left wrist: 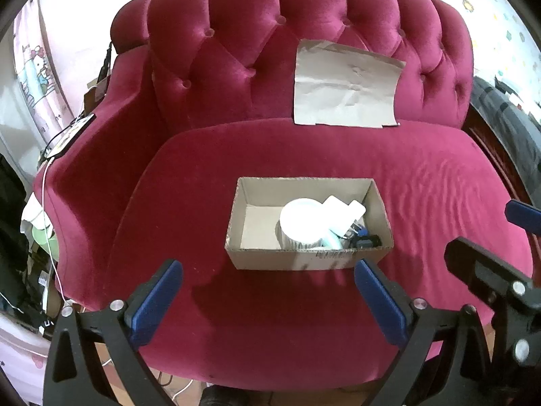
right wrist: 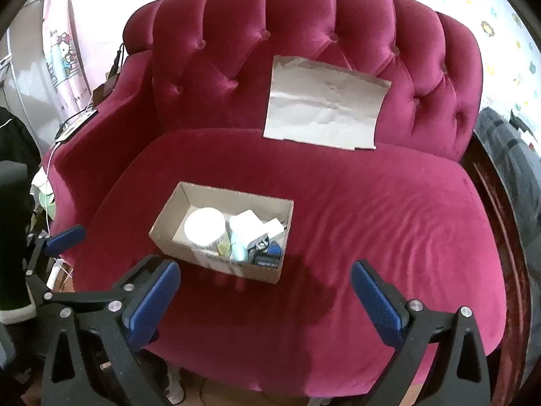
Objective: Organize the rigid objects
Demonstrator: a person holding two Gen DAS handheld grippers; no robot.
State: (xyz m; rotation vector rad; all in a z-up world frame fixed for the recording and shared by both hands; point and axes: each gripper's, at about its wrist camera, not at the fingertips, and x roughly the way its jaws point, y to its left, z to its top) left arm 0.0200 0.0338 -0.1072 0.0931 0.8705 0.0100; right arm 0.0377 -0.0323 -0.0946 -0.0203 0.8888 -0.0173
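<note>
On the red armchair (left wrist: 304,321) seat, I am seeing the cardboard box (left wrist: 304,258) sitting near the front, a loose cardboard sheet (left wrist: 345,84) leaning on the backrest. A white tub (left wrist: 302,221), white bottle (left wrist: 345,208) and small dark bits (left wrist: 363,240) are crowding its right end. I am judging the sorting nearly done or not started; next calls for reaching into the box. Left gripper (left wrist: 267,299) and right gripper (right wrist: 265,299) are hovering level before the seat, jaws spread wide, gripping nothing.

A tufted crimson velvet sofa (left wrist: 304,77) is flanked by a cartoon-printed pink curtain (left wrist: 37,67) on one side and star-patterned white wallpaper (left wrist: 500,10) on the other, with wooden flooring glimpsed below.
</note>
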